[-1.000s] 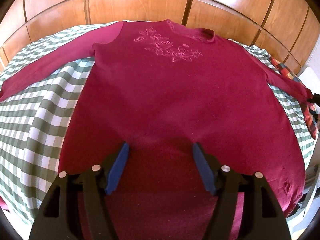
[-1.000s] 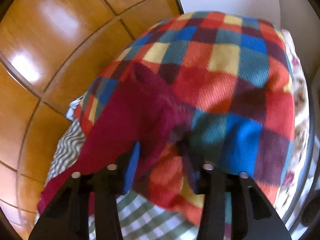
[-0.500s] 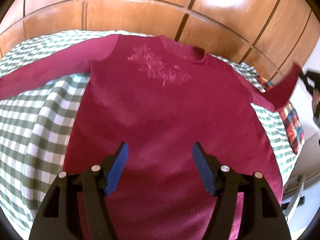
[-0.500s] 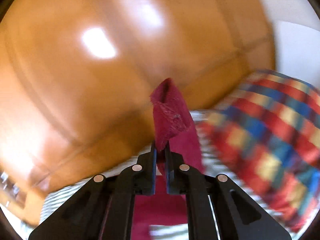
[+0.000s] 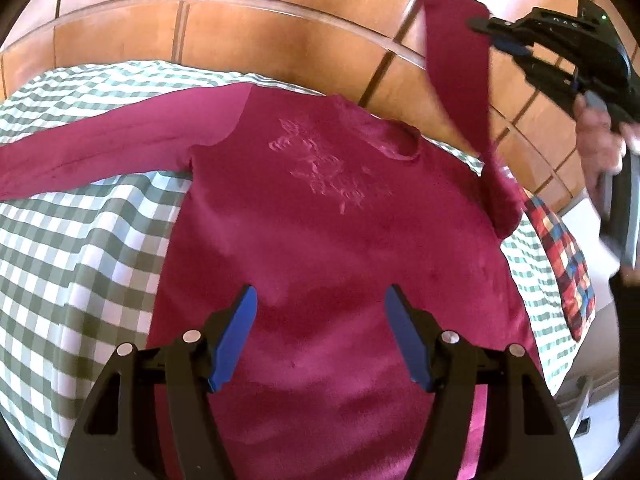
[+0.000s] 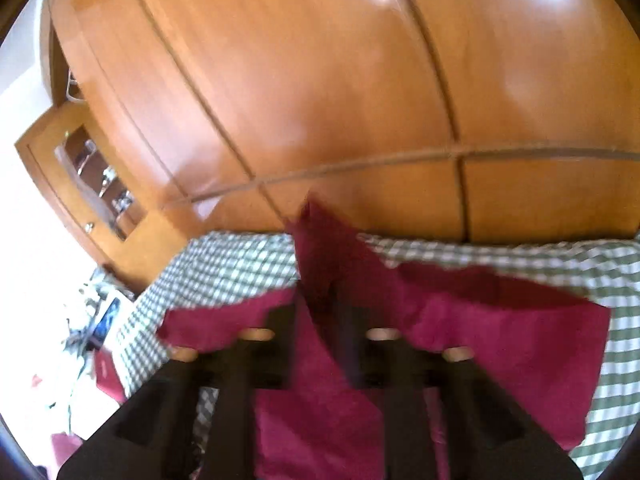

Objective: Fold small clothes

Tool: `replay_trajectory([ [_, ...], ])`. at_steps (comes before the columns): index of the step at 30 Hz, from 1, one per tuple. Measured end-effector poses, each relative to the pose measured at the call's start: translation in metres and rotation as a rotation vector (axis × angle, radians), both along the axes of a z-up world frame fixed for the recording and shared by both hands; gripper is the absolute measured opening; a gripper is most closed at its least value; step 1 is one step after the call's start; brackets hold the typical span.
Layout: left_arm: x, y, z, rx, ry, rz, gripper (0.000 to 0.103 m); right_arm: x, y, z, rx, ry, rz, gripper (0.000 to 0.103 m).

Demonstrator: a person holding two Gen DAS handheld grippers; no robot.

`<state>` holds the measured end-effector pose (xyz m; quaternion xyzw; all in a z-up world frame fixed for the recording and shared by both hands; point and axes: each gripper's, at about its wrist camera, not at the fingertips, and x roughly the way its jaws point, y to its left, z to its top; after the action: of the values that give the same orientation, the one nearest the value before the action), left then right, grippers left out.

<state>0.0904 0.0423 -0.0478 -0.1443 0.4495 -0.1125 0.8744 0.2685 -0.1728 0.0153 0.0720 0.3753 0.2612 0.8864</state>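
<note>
One sleeve (image 5: pixel 460 64) of the maroon top (image 5: pixel 340 240), flat on the checked bed (image 5: pixel 60 240), hangs lifted beside the right gripper (image 5: pixel 520 44), jaws opening, sleeve between them. Left gripper (image 5: pixel 320 336) hovers wide, empty. Drop sleeve squarely across chest; smooth wrinkles.

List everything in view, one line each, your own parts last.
top: one, maroon, flat on the checked cover, one sleeve raised at right
checked cover: one, green and white, under the top
plaid blanket: one, multicoloured, at the cover's right edge
wooden panels: several, brown, behind the cover
glass-door cabinet: one, wooden, far left
left gripper: one, black with blue fingers, open above the top
right gripper: one, black, opening, raised sleeve between its fingers
hand: one, holding the right gripper
</note>
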Motion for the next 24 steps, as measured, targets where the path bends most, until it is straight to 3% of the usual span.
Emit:
replay_trajectory([
  [1, 0.005, 0.003, -0.001, -0.012, 0.006, 0.006, 0.066, -0.004, -0.006, -0.001, 0.032, -0.009, -0.019, 0.078],
  [5, 0.022, 0.01, -0.004, -0.027, 0.012, 0.031, 0.066, -0.026, -0.041, -0.003, 0.052, -0.025, -0.06, 0.078],
  [10, 0.051, 0.026, -0.004, -0.059, 0.016, 0.083, 0.066, -0.074, -0.111, -0.039, -0.069, 0.017, -0.194, 0.078],
  [17, 0.101, 0.028, -0.007, -0.043, 0.036, 0.108, 0.062, -0.123, -0.206, -0.106, -0.171, 0.162, -0.425, 0.057],
  [24, 0.146, 0.014, -0.019, -0.028, 0.089, 0.11, 0.056, -0.09, -0.201, -0.13, -0.252, 0.164, -0.461, 0.052],
])
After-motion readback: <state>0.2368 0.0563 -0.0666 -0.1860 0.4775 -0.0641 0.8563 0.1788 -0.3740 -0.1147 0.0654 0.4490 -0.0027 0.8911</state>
